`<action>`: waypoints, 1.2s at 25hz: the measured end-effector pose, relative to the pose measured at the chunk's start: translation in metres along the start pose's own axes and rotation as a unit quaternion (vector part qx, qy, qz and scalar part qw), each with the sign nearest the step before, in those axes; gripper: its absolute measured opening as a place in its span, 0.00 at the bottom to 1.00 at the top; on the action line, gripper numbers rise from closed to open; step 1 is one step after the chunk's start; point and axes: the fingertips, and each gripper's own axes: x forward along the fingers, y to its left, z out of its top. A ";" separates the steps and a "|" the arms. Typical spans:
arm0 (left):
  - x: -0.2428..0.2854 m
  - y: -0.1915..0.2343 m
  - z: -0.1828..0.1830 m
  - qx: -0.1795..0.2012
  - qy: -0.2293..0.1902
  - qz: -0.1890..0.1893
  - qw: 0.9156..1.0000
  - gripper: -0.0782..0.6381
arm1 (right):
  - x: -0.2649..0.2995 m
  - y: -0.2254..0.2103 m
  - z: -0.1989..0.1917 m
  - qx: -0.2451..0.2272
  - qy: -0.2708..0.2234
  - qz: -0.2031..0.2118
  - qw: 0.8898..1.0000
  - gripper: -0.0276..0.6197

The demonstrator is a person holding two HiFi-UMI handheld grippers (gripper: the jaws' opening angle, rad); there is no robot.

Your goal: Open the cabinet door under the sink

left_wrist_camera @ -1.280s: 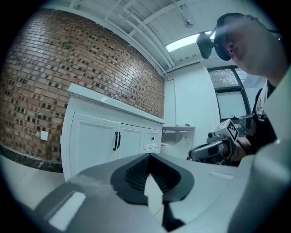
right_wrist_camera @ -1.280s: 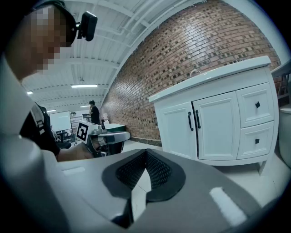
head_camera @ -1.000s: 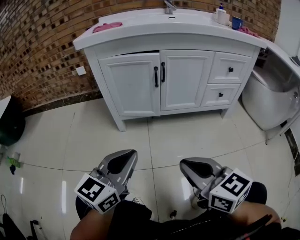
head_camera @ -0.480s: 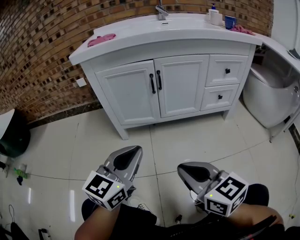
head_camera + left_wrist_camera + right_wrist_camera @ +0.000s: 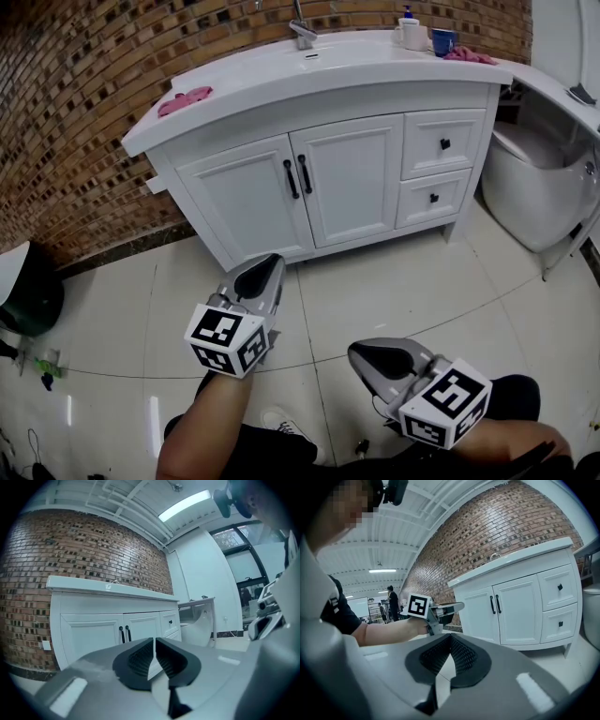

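The white vanity's two cabinet doors (image 5: 239,202) (image 5: 352,178) stand closed under the sink, their black handles (image 5: 292,178) (image 5: 305,173) side by side at the middle. My left gripper (image 5: 267,267) is held out over the floor and points at the doors, still well short of them. Its jaws have just been opening and show a thin slit with nothing between them (image 5: 154,641). My right gripper (image 5: 361,352) hangs back lower right, shut and empty (image 5: 450,638). The right gripper view shows the left gripper (image 5: 457,605) beside the handles (image 5: 492,604).
On the sink top lie a pink cloth (image 5: 185,97), a faucet (image 5: 302,33) and cups (image 5: 442,41). Two drawers (image 5: 443,143) sit right of the doors. A white fixture (image 5: 539,202) stands at the right, a dark bin (image 5: 28,291) at the left, brick wall behind.
My left gripper has gone forward toward the cabinet and a little higher. The right gripper has stayed where it was. The doors are as before.
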 end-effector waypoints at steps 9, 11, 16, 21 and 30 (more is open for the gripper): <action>0.073 0.043 -0.006 -0.002 0.003 0.032 0.999 0.21 | -0.005 -0.021 0.013 0.002 -0.019 -0.026 0.999 0.05; 0.088 0.052 -0.010 -0.001 0.009 0.037 0.999 0.23 | -0.004 -0.023 0.015 0.003 -0.020 -0.026 0.999 0.05; 0.128 0.075 -0.029 0.001 0.031 0.047 0.998 0.23 | -0.001 -0.031 0.019 0.005 -0.022 -0.028 0.999 0.05; 0.167 0.096 -0.038 -0.011 0.045 0.054 0.997 0.23 | 0.002 -0.046 0.026 -0.001 -0.025 -0.046 0.999 0.05; 0.210 0.133 -0.038 -0.030 0.055 0.077 0.995 0.27 | 0.021 -0.055 0.032 -0.023 -0.012 -0.031 0.999 0.05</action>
